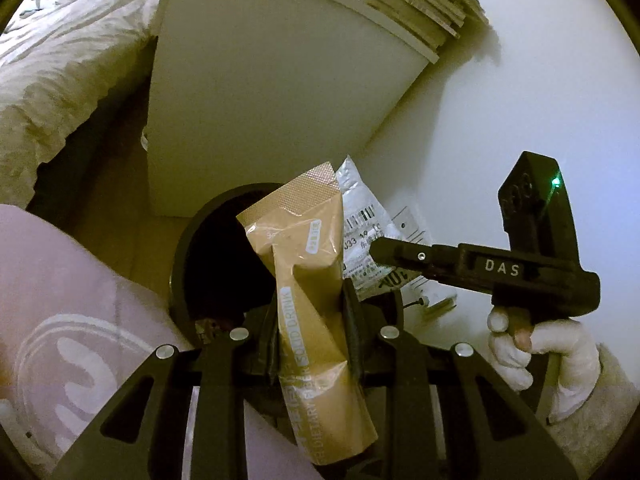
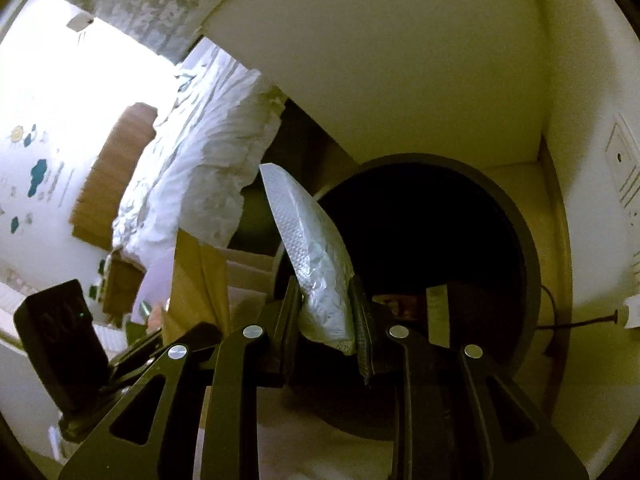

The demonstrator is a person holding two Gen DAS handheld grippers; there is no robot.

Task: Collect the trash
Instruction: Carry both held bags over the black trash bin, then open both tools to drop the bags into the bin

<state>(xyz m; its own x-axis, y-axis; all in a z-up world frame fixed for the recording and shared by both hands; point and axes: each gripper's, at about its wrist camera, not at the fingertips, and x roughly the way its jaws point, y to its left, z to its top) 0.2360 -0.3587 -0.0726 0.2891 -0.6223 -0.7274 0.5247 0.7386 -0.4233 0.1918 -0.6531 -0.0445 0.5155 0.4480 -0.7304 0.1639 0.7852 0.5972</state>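
The tan pouch (image 1: 316, 320) is showing "SOLID DRINK" running along its white side strip, and nearer its lower end "DIETARY", partly cut off. The right gripper's (image 1: 374, 249) black body is bearing "DAS". The silver packet (image 1: 360, 216) beyond the pouch is carrying a barcode label reading "J33"; its remaining print is illegible.

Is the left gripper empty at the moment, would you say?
No, the left gripper is closed on a tan drink pouch held over the dark bin.
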